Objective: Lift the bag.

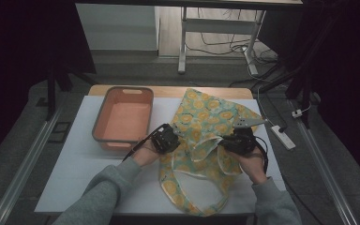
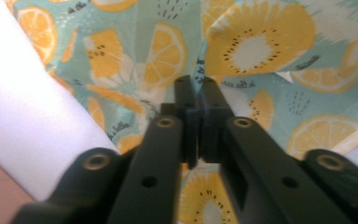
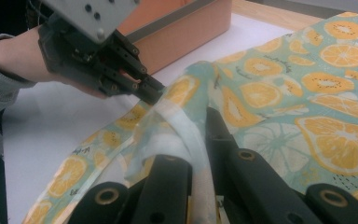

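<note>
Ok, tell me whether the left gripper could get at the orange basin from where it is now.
Probably yes, once it lets go: the left gripper is shut on the fruit-print cloth, and the orange basin sits just beside it with bare table between.

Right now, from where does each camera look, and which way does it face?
High view: above the person's side, facing forward and down on the table; forearms, both hands show.
Left gripper view: on the left gripper, looking along shut fingers pinching the fruit-print cloth bag.
Right gripper view: on the right gripper, facing the left gripper.
Shared: the bag.
</note>
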The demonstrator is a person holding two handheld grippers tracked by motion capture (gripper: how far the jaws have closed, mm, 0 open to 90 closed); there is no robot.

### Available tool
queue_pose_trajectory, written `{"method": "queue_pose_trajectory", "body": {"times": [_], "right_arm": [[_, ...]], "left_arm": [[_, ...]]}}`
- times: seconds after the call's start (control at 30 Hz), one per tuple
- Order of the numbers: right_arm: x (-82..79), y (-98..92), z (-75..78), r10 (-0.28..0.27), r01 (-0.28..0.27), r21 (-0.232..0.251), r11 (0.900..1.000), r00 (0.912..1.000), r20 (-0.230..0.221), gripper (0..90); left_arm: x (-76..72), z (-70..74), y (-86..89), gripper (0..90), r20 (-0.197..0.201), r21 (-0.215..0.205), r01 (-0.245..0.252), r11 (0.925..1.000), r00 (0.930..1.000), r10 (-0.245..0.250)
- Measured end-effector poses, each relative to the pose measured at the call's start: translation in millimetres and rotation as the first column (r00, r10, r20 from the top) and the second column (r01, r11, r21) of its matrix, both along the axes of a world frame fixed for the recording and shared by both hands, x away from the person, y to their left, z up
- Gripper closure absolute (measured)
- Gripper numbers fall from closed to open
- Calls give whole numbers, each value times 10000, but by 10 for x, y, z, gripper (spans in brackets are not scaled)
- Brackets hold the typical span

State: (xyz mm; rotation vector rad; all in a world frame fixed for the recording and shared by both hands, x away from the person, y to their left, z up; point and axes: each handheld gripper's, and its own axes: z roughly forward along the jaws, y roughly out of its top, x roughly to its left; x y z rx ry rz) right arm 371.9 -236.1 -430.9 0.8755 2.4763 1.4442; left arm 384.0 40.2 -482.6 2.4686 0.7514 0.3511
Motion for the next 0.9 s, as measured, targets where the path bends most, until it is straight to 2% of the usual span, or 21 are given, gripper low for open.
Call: {"method": "queue_pose_trajectory", "body": {"times": [0.17,0.3,0.37,0.43,0.5,0.57,0.63,0.73,0.9], "right_arm": [[4,-21,5,-31,31,24,10000,10000,-8,879],[21,-26,-24,18,-18,42,10000,9999,-171,853],[32,-7,-52,115,-115,5,9999,9995,-291,780],[25,26,-62,182,-186,-156,9997,9995,-277,632],[-11,57,-41,273,-274,-59,9996,9993,-259,472],[-83,75,28,266,-266,-105,9996,9996,50,362],[-173,51,115,309,-311,58,9995,9991,282,331],[-308,-55,213,428,-443,442,9980,9985,335,308],[-533,-332,226,-36,20,534,9986,9995,313,296]], "left_arm": [[-28,119,140,893,-175,-643,115,9979,9998,-126],[-78,278,341,893,-484,-1644,190,9862,9985,-273],[-101,336,450,893,-585,-2184,130,9758,9979,-264],[-112,372,544,893,-640,-2482,23,9687,9978,-188],[-117,382,611,893,-664,-2597,-72,9657,9977,-104],[-121,382,654,893,-658,-2613,-128,9652,9978,-46],[-117,380,699,893,-692,-2656,-169,9639,9976,-16],[-105,372,739,893,-799,-2743,-186,9615,9968,-35],[-97,366,757,893,-824,-2725,-273,9618,9966,49]]}}
